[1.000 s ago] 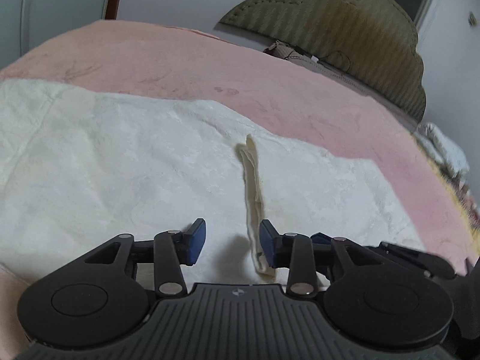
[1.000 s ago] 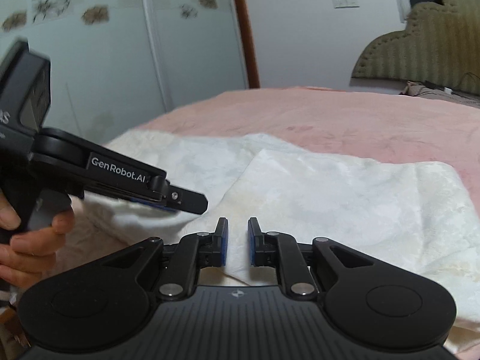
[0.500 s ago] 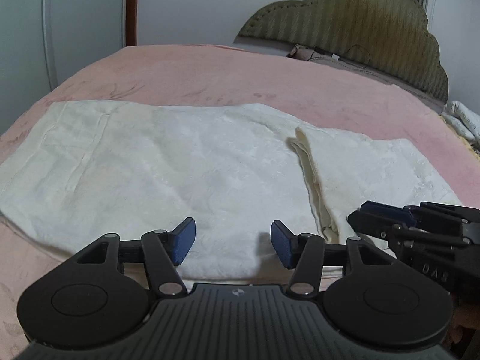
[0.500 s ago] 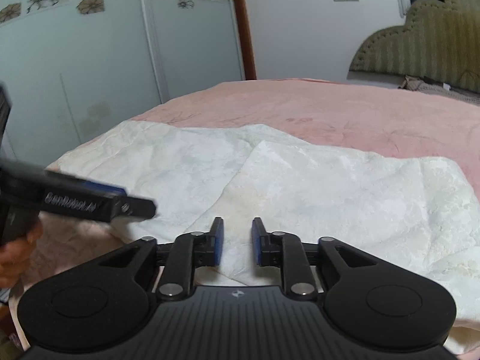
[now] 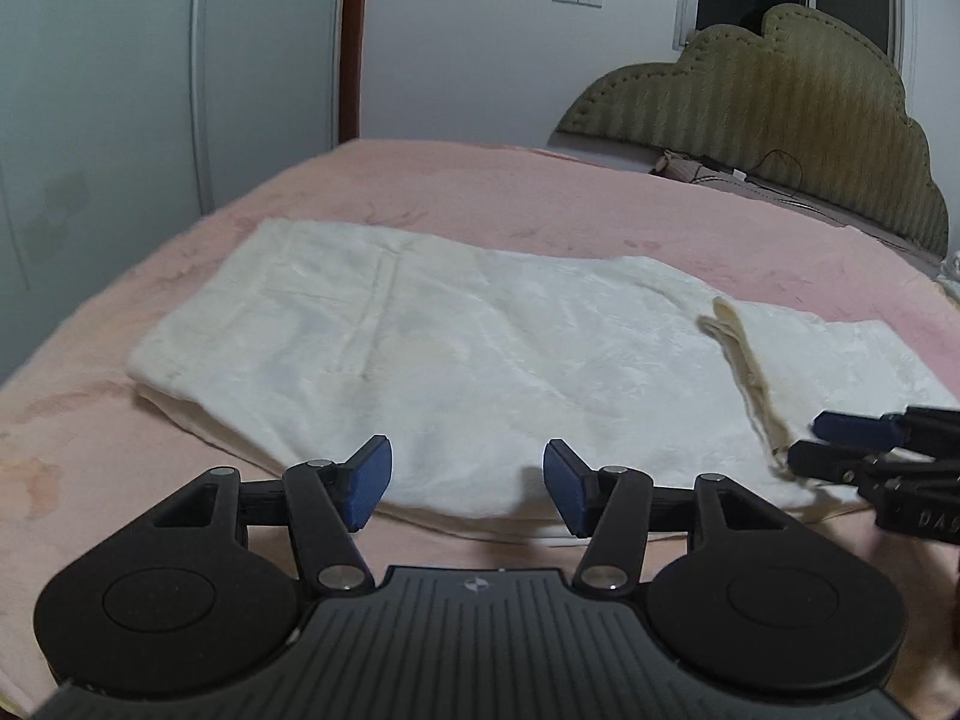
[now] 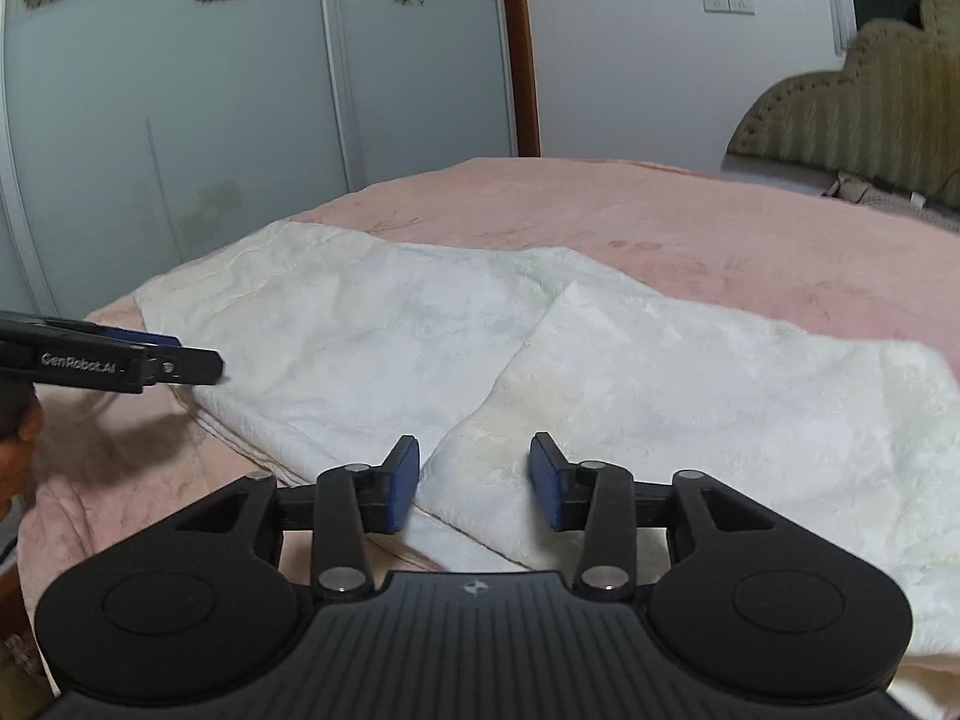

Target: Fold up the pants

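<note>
Both tongs, left gripper and right gripper, wide open, empty, above white pants.

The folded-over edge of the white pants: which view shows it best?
The right wrist view: the folded-over flap spreads across the frame, its diagonal edge clear on the pants. The left wrist view shows that flap only at far right, partly behind the right tool.

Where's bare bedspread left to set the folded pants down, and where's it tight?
Free: the pink bedspread between the white pants and the headboard, and the strip left of the pants toward the wardrobe doors. Tight: the near edge, where the left gripper and right gripper hover open.
</note>
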### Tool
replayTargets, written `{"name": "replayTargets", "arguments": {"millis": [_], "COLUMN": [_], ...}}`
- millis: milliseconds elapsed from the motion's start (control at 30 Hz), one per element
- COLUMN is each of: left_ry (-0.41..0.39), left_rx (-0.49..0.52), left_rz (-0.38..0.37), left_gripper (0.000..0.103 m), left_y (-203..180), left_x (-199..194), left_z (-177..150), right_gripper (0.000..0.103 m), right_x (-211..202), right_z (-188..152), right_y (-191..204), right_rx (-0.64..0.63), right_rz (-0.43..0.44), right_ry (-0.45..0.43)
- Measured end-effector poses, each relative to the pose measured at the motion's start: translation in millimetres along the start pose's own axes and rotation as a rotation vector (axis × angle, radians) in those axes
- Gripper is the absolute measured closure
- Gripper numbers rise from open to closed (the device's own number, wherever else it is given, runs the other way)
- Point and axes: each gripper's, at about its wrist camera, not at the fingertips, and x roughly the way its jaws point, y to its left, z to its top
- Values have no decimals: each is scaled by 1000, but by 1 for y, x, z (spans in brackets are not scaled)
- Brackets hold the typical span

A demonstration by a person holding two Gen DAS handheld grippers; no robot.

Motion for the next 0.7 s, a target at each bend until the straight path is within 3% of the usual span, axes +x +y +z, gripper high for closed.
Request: {"name": "replayTargets", "arguments": {"millis": [300, 367, 433, 467, 700], "left_ry": [5, 19, 24, 25, 25], "left_rx": [-169, -175, -176, -171, -153], "left_rz": [53, 62, 66, 70, 98], "left_gripper": [42, 41, 39, 38, 33], "left_y": [49, 52, 52, 51, 48], "left_x": [-4, -2, -2, -1, -2], "left_z": [2, 1, -1, -1, -2], "right_gripper": [62, 59, 40, 35, 33], "right_x": [3, 10, 16, 18, 24], "right_z": [11, 10, 8, 6, 4], "right_y": [38, 48, 51, 51, 54], "right_rx": [-109, -140, -155, -150, -152], "right_rz": [101, 111, 103, 102, 101], "right_ry": [-35, -16, 1, 11, 45]}}
